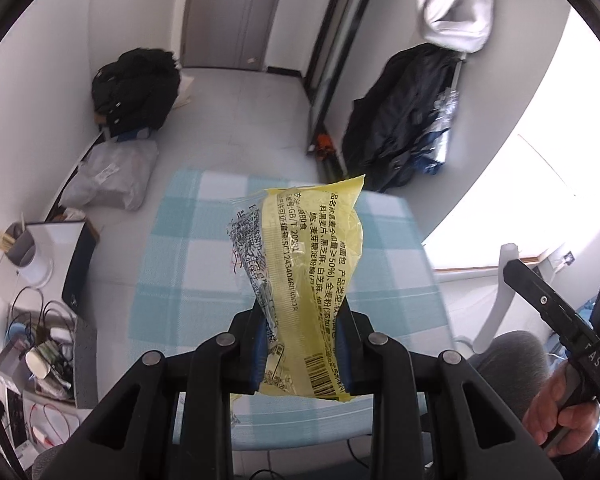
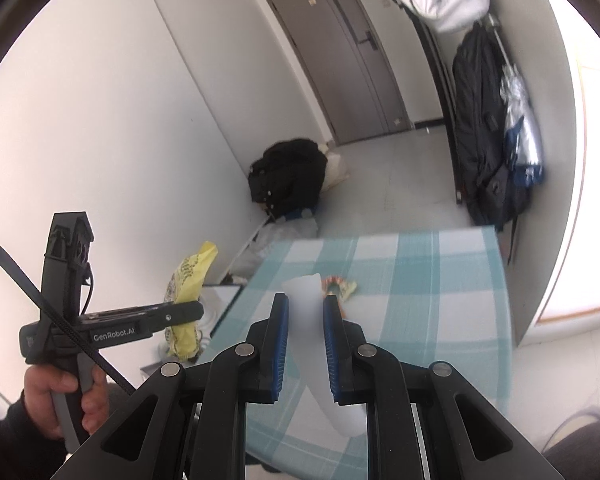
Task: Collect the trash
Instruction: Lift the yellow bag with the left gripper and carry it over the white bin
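Observation:
My left gripper [image 1: 302, 320] is shut on a crumpled yellow food wrapper [image 1: 316, 256] with black print and a barcode, held up above the checked table [image 1: 180, 280]. In the right wrist view the same wrapper [image 2: 188, 280] hangs from the left gripper [image 2: 184, 314] at the left, with a hand around the handle. My right gripper [image 2: 306, 304] is shut on a translucent white plastic piece [image 2: 310, 320] that sticks out past the fingertips. A small orange and yellow scrap [image 2: 340, 284] lies on the tablecloth just beyond the right fingertips.
Black bags [image 1: 136, 88] and a grey plastic sack [image 1: 112, 176] lie on the floor by the left wall. A cluttered shelf with cables and cups [image 1: 40, 340] stands left of the table. Dark coats [image 2: 484, 128] hang at the right. A grey door [image 2: 352, 60] is at the back.

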Available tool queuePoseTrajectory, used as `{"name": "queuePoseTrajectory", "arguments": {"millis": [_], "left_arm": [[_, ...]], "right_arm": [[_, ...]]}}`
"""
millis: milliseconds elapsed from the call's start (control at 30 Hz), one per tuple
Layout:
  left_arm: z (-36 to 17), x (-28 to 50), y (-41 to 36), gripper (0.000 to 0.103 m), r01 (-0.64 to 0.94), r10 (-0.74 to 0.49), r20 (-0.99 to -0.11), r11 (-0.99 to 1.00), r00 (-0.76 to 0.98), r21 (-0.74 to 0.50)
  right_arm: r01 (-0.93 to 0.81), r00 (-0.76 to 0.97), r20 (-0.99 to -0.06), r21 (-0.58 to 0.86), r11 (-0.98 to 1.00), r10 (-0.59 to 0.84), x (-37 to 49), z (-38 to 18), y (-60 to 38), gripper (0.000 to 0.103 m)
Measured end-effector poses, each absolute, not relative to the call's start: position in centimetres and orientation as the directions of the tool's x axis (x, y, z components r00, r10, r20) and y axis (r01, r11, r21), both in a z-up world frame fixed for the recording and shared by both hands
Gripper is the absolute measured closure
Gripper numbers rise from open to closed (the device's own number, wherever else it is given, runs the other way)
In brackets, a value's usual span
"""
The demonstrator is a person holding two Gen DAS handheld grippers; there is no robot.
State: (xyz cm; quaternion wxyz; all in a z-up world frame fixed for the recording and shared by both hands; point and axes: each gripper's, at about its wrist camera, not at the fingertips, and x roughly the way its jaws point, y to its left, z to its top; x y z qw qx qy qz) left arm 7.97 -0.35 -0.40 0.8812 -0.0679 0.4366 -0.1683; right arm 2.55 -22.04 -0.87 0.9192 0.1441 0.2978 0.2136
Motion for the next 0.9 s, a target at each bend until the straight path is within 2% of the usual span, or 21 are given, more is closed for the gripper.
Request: {"name": "queuePoseTrajectory", "arguments": {"millis": [300, 500, 600, 900], "left_arm": [[3.3, 7.5, -6.6, 0.08, 0.367, -0.442, -0.696, 0.891, 0.565, -0.268], [6.0, 7.7, -12.6, 0.08, 0.456, -0.554, -0.642, 0.824, 0.529, -0.336], [6.9, 7.5, -16.7, 0.08, 0.509, -0.571, -0.641, 0.803, 0.512, -0.309], [6.1, 7.0, -27.3, 0.08, 0.668, -0.673, -0.666, 0.66, 0.323, -0.343]], "right_arm": [[-0.25, 0.819, -0.401, 0.394, 0.884, 0.41, 0.7, 3.1, -28.3, 0.087], [-0.156, 0.891, -0.354, 0.349, 0.924, 0.285, -2.1, 5.7, -34.0, 0.087], [-0.09, 0.921, -0.336, 0.311, 0.946, 0.198, -3.8, 6.7, -37.2, 0.087], [0.14, 0.93, -0.369, 0.319, 0.937, -0.014, -7.9, 4.9, -46.1, 0.087]]}}
